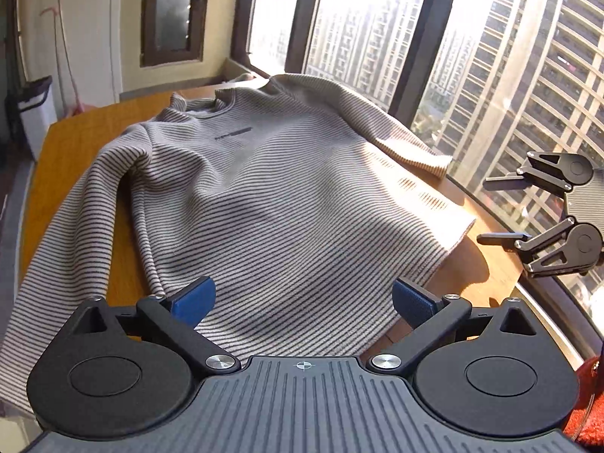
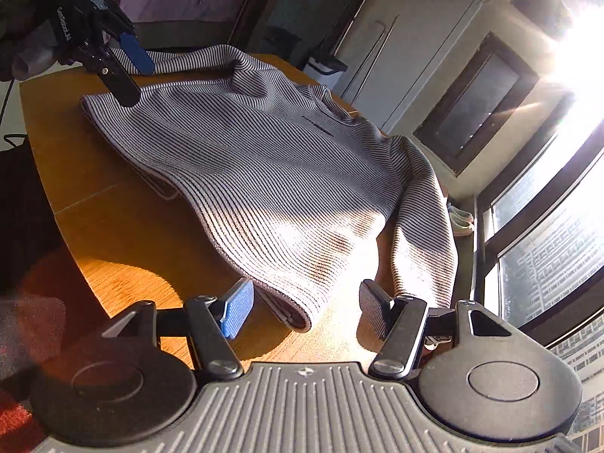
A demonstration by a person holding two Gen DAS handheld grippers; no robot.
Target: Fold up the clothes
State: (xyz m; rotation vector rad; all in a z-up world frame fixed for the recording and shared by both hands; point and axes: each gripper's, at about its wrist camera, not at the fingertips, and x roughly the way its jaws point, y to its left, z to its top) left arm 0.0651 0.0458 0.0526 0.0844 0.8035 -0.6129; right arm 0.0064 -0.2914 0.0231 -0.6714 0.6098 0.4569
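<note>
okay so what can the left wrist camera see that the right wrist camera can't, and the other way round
Only the left wrist view: tower blocks through the window, and a trash bin beside the table.

Only the right wrist view: the corner of the hem lying between the open right gripper, untouched, and pale shoes on the floor.

Both: the striped sweater spread front up on the wooden table, each view showing the other gripper too; the left gripper is open over the hem.

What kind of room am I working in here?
Probably a high-rise flat's sunroom or enclosed balcony: big windows facing tower blocks, a wooden table holding the striped sweater, and shoes by the wall.
</note>
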